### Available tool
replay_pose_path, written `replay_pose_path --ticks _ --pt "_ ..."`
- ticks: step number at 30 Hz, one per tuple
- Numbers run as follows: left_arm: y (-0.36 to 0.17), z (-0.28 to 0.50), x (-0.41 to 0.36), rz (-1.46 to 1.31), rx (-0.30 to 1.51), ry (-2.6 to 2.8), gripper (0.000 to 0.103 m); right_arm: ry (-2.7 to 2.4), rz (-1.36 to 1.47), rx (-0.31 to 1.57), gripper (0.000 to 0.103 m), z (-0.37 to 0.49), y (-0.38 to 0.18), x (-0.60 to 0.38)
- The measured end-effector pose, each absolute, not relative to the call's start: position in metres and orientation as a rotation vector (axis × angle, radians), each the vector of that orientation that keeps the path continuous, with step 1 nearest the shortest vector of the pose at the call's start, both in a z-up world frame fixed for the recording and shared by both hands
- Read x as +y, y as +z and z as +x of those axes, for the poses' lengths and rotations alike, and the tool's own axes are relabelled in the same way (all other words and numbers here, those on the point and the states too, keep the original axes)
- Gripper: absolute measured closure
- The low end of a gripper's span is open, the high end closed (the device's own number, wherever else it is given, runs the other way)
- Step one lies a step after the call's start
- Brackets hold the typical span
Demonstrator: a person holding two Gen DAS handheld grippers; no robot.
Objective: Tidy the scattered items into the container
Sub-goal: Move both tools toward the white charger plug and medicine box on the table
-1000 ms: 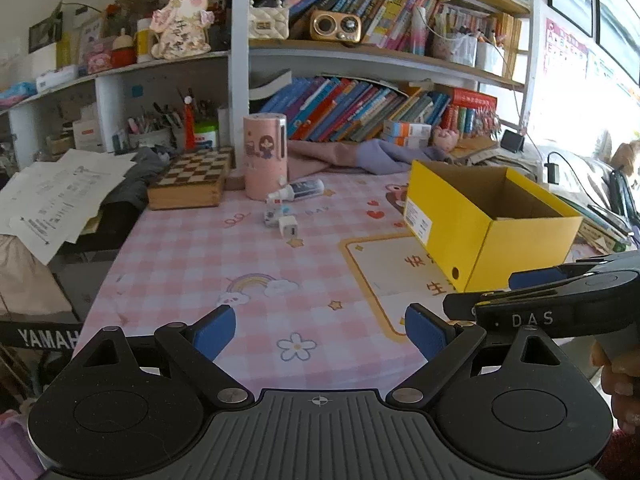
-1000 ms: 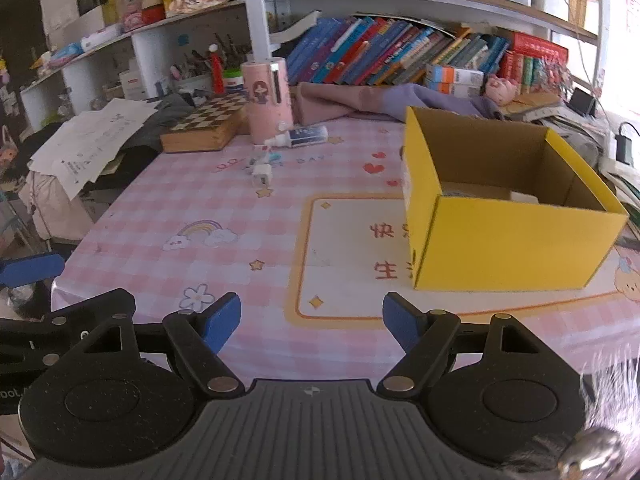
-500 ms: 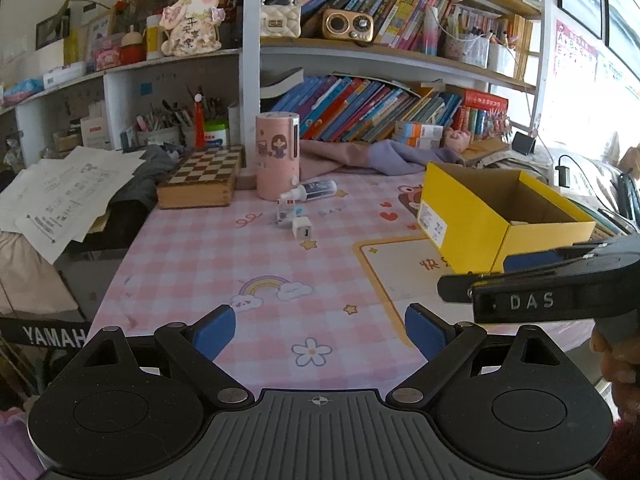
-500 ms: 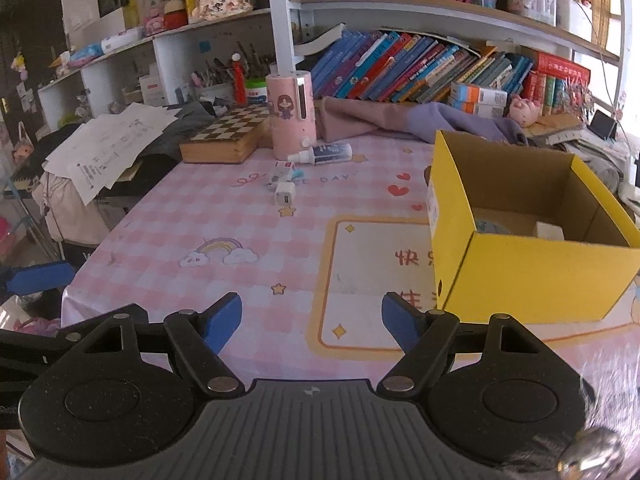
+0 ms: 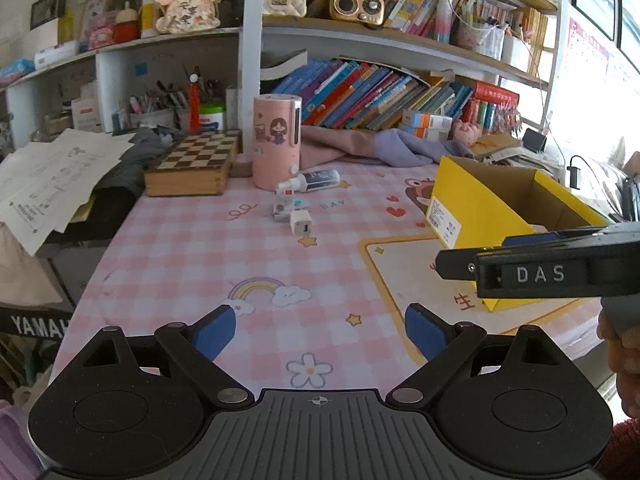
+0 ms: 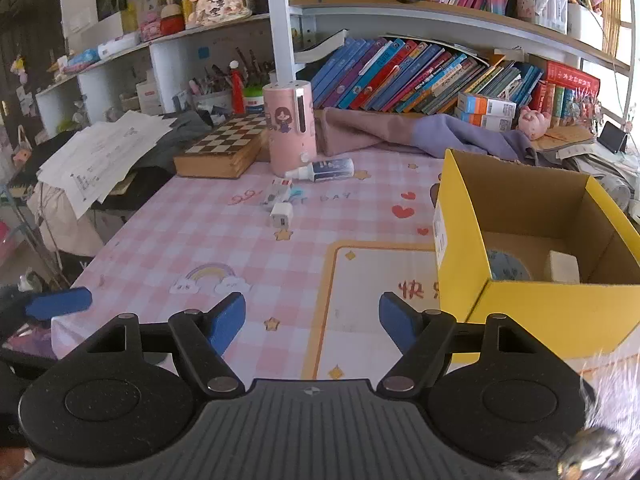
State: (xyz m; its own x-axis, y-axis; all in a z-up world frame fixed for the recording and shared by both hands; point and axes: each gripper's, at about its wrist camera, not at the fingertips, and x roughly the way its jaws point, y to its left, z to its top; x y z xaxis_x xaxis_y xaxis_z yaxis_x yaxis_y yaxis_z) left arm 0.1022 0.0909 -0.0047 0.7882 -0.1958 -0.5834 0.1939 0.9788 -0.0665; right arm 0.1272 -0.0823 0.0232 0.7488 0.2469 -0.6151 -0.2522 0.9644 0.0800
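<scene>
Each gripper is built alike. The left gripper (image 5: 318,330) has a black ribbed housing at 6 o'clock, flanked by two matte black round discs with shallow circular recesses. Black linkage arms with silver rivets run up to blue fingertips (image 5: 212,330). A small white crosshair mark sits on the housing's top edge. The right gripper (image 6: 312,316) repeats this form; seen side-on at 3 o'clock in the left view, its black body carries white letters "DAS". A red knitted sleeve (image 5: 624,446) shows at 4 o'clock.
</scene>
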Motion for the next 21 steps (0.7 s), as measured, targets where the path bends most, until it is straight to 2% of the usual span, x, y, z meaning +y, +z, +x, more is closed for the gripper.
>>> replay_pose_path --ticks 21 --pt "-0.016 0.206 0.072 0.064 0.662 -0.175 0.011 0.358 0.051 0.72 0.031 0.251 0.019 -0.075"
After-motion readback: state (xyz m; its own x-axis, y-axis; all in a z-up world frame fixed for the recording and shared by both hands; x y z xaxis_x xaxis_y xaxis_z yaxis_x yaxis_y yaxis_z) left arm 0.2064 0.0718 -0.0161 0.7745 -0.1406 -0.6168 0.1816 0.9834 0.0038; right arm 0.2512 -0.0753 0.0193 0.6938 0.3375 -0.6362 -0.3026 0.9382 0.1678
